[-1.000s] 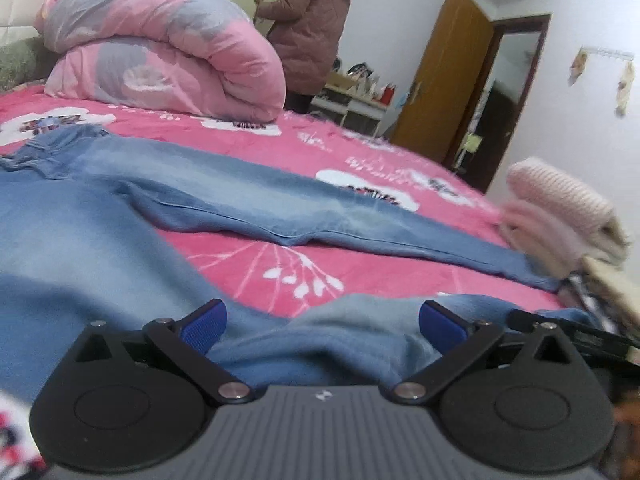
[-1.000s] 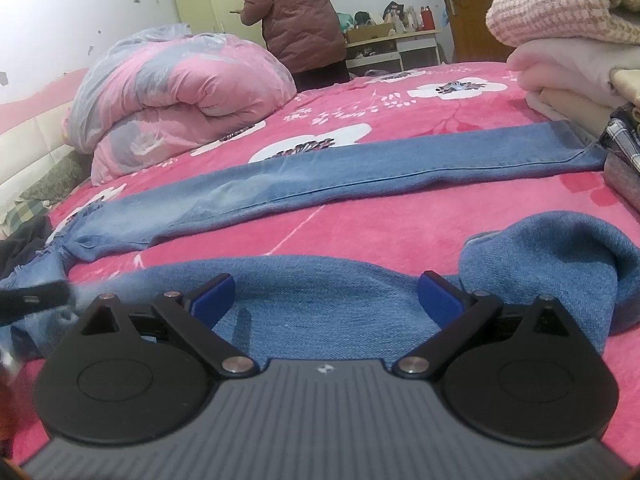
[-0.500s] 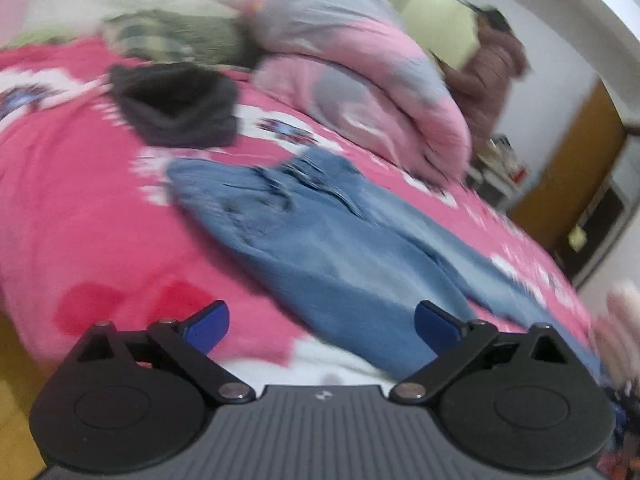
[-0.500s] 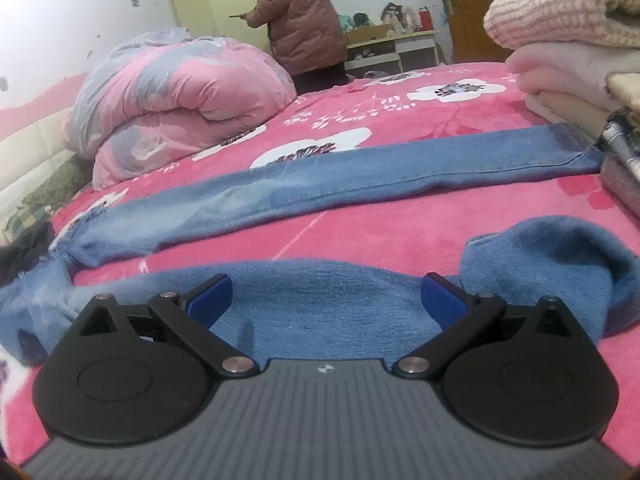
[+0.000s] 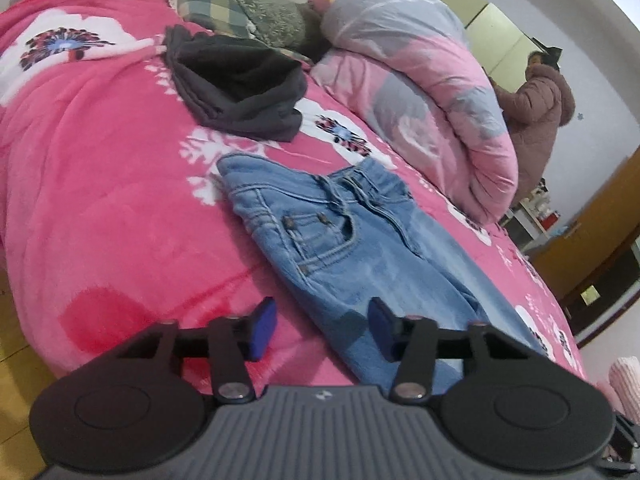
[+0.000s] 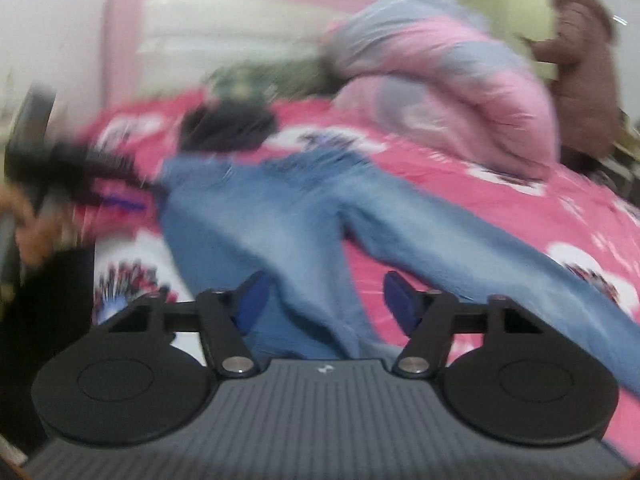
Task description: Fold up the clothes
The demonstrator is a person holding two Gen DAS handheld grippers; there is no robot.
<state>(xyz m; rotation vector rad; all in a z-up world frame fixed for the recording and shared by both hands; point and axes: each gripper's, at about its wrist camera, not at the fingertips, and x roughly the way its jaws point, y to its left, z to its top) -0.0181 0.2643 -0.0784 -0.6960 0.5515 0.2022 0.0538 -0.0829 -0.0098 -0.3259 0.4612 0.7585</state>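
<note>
Light blue jeans [image 5: 340, 236] lie flat on the pink bedspread [image 5: 100, 184], waistband at the far end, legs running toward the lower right. My left gripper [image 5: 322, 330] hovers over the near edge of the jeans by the hip; its jaws are closing, with denim edge and bedspread in the gap and the pads [image 5: 262, 330] not pressing. The right wrist view is blurred. It shows both legs of the jeans [image 6: 280, 216] spreading apart, and my right gripper [image 6: 326, 302] closing above the near leg without touching it. The left gripper [image 6: 60, 168] appears there at the waist's left side.
A dark folded garment [image 5: 240, 88] lies beyond the waistband, with a plaid cushion [image 5: 224, 12] behind it. A rolled pink and grey duvet [image 5: 420, 92] fills the back right. A person in a brown padded coat [image 5: 536, 116] stands past the bed. Wooden floor [image 5: 12, 344] shows at the bed's left edge.
Both views have swung from the leg ends of the jeans to the waist end. Both pairs of jaws stand narrower than before. The right view has gone blurry with motion.
</note>
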